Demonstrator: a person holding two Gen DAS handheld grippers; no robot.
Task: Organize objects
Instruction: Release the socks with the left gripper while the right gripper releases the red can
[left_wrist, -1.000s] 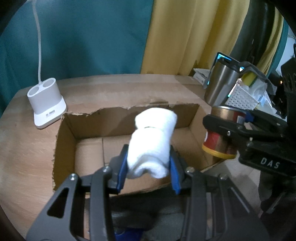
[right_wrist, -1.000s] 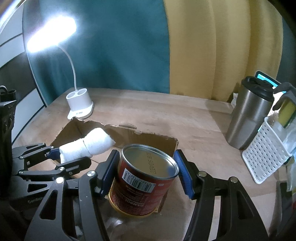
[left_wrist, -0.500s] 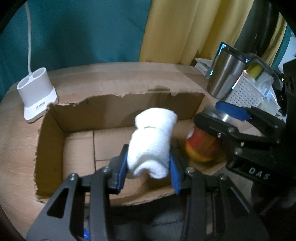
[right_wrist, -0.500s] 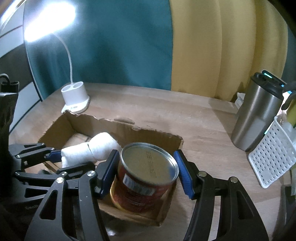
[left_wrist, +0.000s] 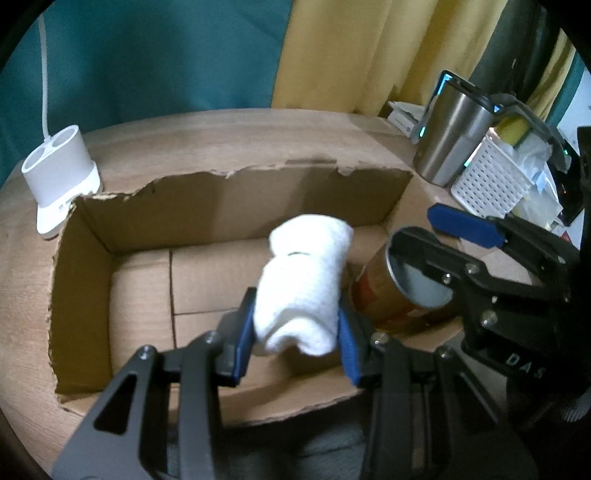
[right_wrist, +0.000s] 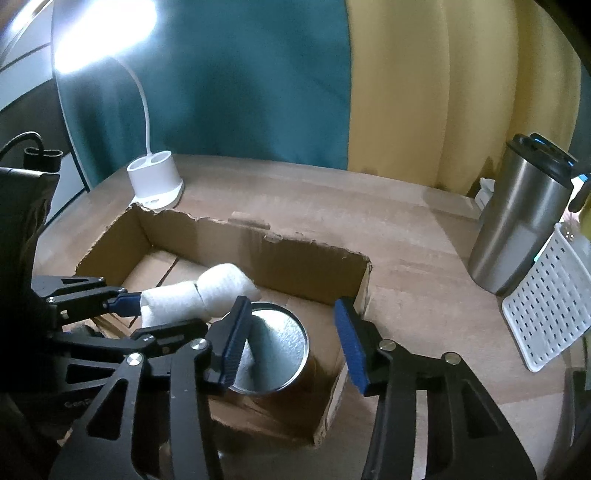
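An open cardboard box (left_wrist: 236, 195) (right_wrist: 280, 258) lies on the wooden table. My left gripper (left_wrist: 295, 328) is shut on a rolled white towel (left_wrist: 306, 284) and holds it inside the box, above its floor; the towel also shows in the right wrist view (right_wrist: 207, 295). A red and gold tin can (left_wrist: 391, 299) (right_wrist: 273, 354) stands upright in the box's right end. My right gripper (right_wrist: 291, 339) is open above the can, its blue pads apart and off the can's sides.
A white lamp base (left_wrist: 59, 170) (right_wrist: 155, 181) stands left of the box. A steel tumbler (left_wrist: 454, 140) (right_wrist: 521, 221) and a white perforated basket (left_wrist: 491, 181) (right_wrist: 546, 310) stand at the right. The table (right_wrist: 406, 229) reaches back to teal and yellow curtains.
My right gripper lowered the can into the box's right end and opened off it. My left gripper moved the towel forward and down into the box.
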